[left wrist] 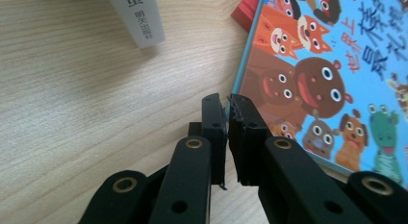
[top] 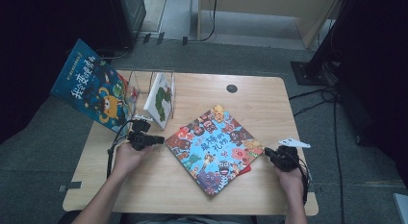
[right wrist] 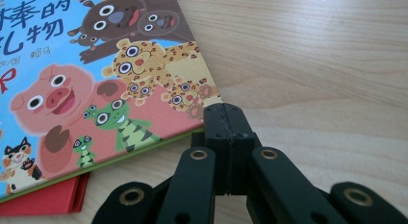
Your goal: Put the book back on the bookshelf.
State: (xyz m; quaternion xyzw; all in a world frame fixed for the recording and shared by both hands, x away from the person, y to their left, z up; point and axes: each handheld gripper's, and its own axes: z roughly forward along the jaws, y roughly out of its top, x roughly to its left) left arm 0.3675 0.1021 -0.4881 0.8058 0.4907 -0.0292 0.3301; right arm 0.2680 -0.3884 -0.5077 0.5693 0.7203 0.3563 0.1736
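A square picture book [top: 214,149] with cartoon animals on a blue cover lies turned like a diamond at the middle of the wooden table [top: 269,104]. It rests on a thin red book [right wrist: 43,197]. My left gripper [top: 161,138] sits at the picture book's left corner, its jaws shut with nothing between them [left wrist: 227,101], right beside the book's edge [left wrist: 327,75]. At the book's right corner my right gripper [top: 267,152] is shut and holds nothing, its tip [right wrist: 226,111] just off the cover [right wrist: 96,80].
A clear book stand [top: 144,89] stands at the back left with a white book [top: 160,100] upright in it. A large blue book [top: 91,87] leans against its left side, past the table's edge. A black round cap [top: 232,88] sits near the far edge.
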